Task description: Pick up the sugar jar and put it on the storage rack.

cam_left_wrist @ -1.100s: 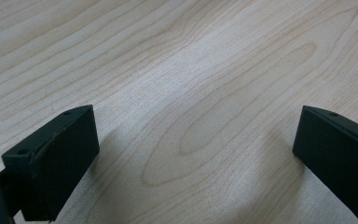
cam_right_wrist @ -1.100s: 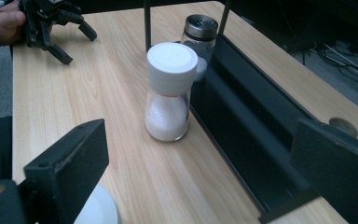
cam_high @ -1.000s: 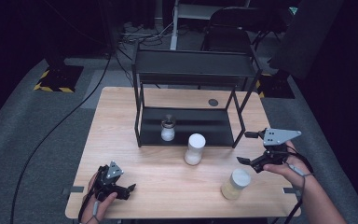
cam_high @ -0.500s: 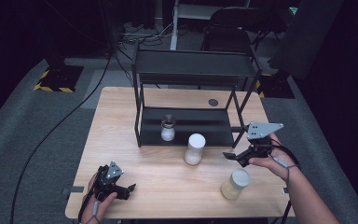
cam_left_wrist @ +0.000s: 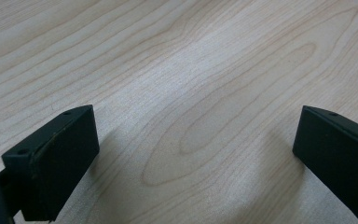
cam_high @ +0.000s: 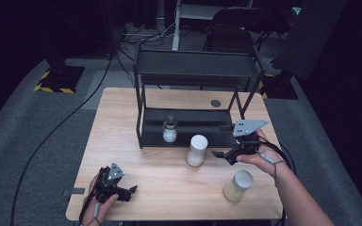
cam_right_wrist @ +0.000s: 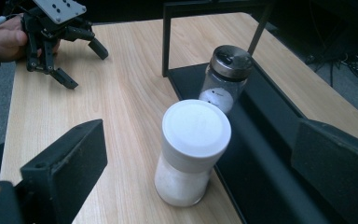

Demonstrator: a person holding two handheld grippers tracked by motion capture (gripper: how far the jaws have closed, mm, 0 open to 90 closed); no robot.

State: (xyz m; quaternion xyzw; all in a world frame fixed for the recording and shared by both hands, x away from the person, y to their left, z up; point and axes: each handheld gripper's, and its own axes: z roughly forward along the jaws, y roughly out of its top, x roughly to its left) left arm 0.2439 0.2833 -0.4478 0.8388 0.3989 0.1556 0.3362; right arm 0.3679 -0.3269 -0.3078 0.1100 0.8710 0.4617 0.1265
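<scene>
Facing white-lidded jar (cam_right_wrist: 192,154) — right hand-held gripper (cam_high: 228,150) agape

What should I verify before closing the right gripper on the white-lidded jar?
1. Right gripper open: ok, jaws spread wide.
2. White-lidded jar between the jaws: not ok, it stands ahead of them.
3. Jar upright on the table: ok.
4. Clearance from the black rack: cannot tell, the jar stands very near its front edge.
5. Shaker out of the path: ok, it sits on the rack's lower shelf behind.
6. Left gripper clear: ok, open at the near left corner.
</scene>
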